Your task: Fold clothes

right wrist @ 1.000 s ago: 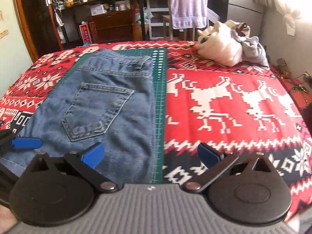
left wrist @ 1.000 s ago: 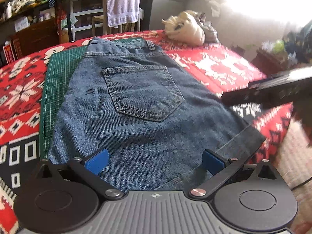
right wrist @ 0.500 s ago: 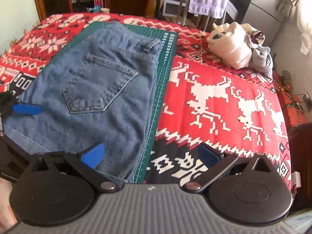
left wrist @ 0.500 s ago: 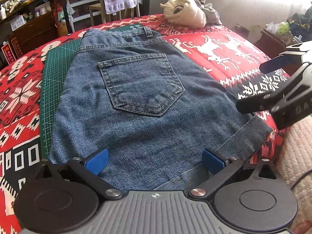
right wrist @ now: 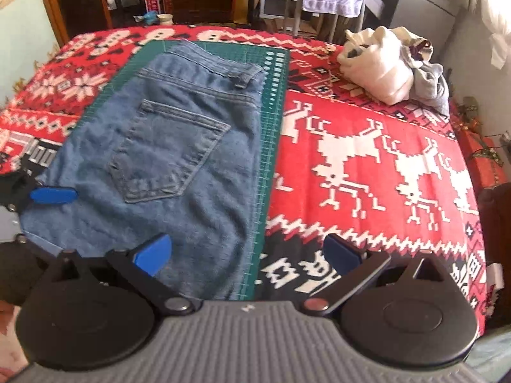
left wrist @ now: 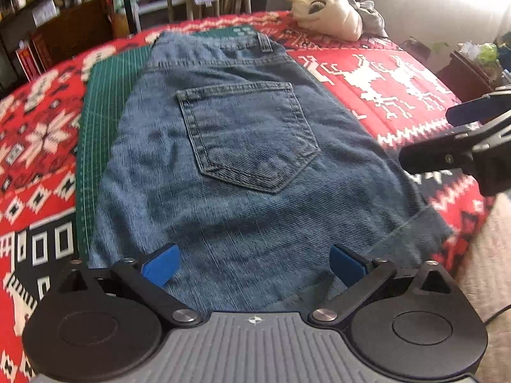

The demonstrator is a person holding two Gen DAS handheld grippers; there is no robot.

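Jeans [left wrist: 242,166] lie as before on the mat [left wrist: 102,102], both tongs [left wrist: 252,263] [right wrist: 247,255] still wide, now higher.

- Jeans [left wrist: 242,166]: near hem hidden behind left gripper [left wrist: 252,263] body in left wrist view; we can't tell how the edge lies there.
- Right gripper [left wrist: 460,134]: cut off by right edge of left wrist view, only 1 blue pad + black arm show.
- Far shelves [left wrist: 38,9]: blurred, items too small to tell.
- Clothes pile [right wrist: 392,63]: contents unclear.
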